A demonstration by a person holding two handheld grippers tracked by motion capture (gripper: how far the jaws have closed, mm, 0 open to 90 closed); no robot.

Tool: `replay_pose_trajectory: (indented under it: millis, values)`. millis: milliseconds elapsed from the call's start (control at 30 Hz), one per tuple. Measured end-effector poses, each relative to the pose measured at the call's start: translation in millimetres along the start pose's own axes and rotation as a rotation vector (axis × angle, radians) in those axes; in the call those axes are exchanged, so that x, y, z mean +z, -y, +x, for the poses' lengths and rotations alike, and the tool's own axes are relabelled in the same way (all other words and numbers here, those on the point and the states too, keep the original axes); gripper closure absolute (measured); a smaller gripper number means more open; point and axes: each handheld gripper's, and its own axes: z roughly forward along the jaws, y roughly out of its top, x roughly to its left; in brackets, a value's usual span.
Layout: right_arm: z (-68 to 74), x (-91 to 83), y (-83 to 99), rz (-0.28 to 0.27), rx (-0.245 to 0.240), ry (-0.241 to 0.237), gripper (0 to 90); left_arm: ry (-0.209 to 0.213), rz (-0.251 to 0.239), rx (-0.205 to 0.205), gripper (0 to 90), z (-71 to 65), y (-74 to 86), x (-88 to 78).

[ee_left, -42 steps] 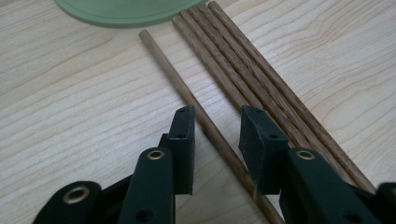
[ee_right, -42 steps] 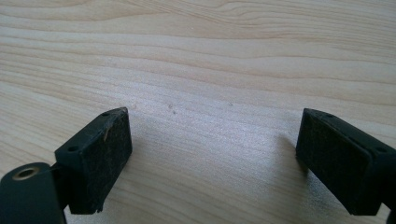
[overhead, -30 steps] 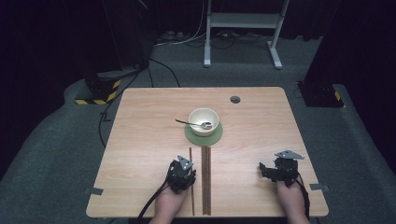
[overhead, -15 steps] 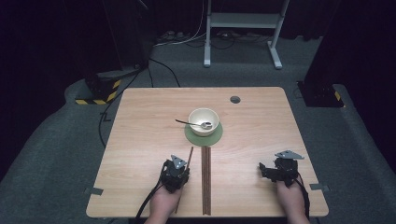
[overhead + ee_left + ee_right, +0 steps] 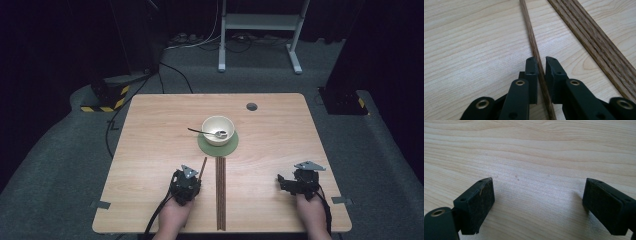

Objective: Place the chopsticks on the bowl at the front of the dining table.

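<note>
A pale wooden counter stands on grey carpet in a dark room. The left tool is clenched on one brown stick, beside the other sticks lying mid-counter. The right tool gapes wide, released, over bare wood. A cream bowl on a green mat holds a spoon.

Beyond my table: white metal stand at the back, yellow-black striped block on grey carpet, cables trailing across it.
</note>
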Motion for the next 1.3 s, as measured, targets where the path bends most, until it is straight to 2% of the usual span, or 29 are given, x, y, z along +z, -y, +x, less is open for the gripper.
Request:
replay_pose_trajectory:
  millis: [167,200,400,767,1100,1133,1300]
  values:
    - [0.0,0.0,0.0,0.000,0.000,0.000,10.4,-0.001,-0.002,0.006,81.9,0.4,-0.2,0.6]
    - [0.0,0.0,0.0,0.000,0.000,0.000,10.4,-0.004,-0.011,-0.003,82.4,0.0,-0.5,1.7]
    - [0.0,0.0,0.0,0.000,0.000,0.000,10.4,-0.014,-0.002,0.005,83.4,1.5,-1.6,1.9]
    - [0.0,0.0,0.0,0.000,0.000,0.000,10.4,-0.008,-0.015,0.002,83.9,2.0,-2.3,2.6]
    - [0.6,-0.2,0.2,0.001,0.003,-0.002,10.4,0.011,-0.054,-0.013,84.0,-0.1,-11.5,-8.2]
    - [0.5,-0.2,0.2,0.001,0.003,-0.002,10.4,0.019,-0.069,-0.027,84.0,-1.3,-14.0,-9.8]
    - [0.6,-0.1,0.2,0.001,0.003,-0.002,10.4,0.037,-0.083,-0.031,84.0,-3.4,-19.0,-16.6]
